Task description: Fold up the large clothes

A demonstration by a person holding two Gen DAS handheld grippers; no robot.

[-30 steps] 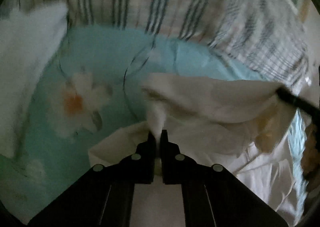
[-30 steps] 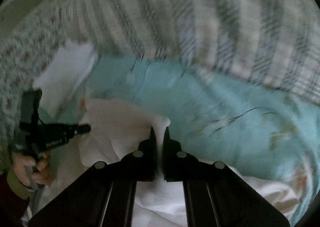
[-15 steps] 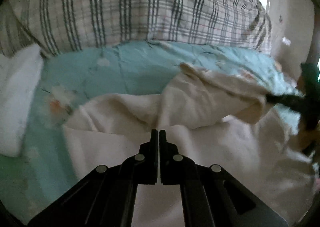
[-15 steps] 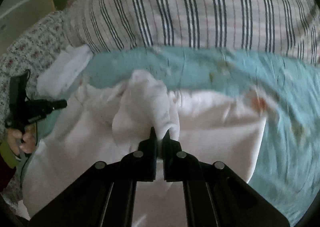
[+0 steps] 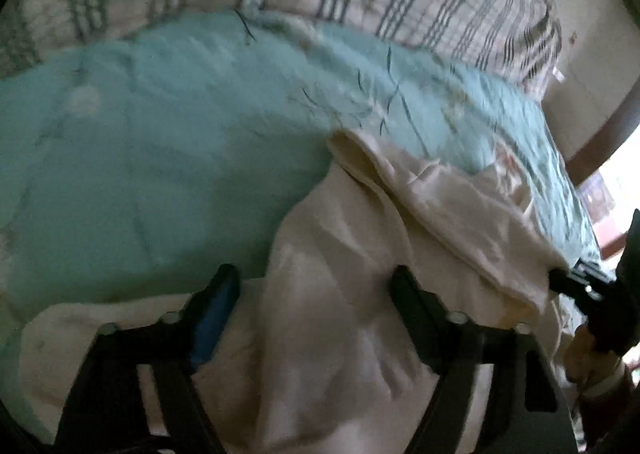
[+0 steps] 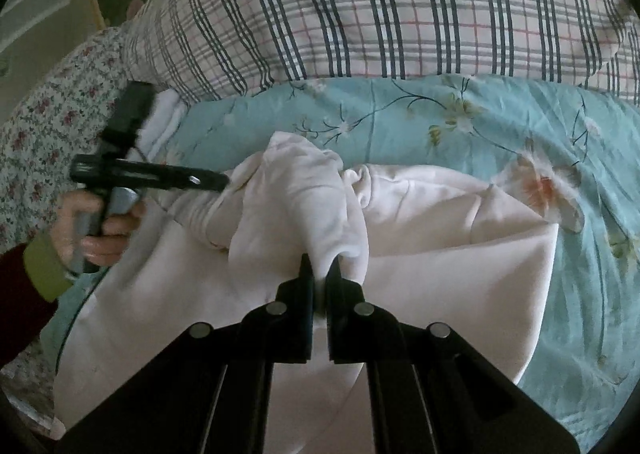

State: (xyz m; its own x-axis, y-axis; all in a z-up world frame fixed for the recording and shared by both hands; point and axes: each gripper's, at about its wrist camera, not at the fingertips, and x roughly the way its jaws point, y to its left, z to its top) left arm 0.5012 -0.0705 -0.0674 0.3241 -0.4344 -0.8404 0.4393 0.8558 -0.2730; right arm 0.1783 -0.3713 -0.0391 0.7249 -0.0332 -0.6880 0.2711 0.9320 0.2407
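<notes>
Teal bedspread [image 6: 460, 157] | right gripper [image 6: 320, 270] pinches white garment [image 6: 440, 254] | left gripper [image 5: 316, 286] just opened, seemingly empty

A bed covered by a light blue flower-printed sheet [image 6: 460, 125], a pale pink garment [image 6: 440, 246] lying spread and bunching across the sheet's near part, a large plaid quilt [image 6: 380, 5] resting along the far side, a white folded cloth [image 6: 164, 121] sitting beside it at the left.

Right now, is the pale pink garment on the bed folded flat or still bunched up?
Still bunched up. The pale pink cotton garment rises in a crumpled hump on the turquoise floral bedsheet, one fold pinched in the right tool.
</notes>
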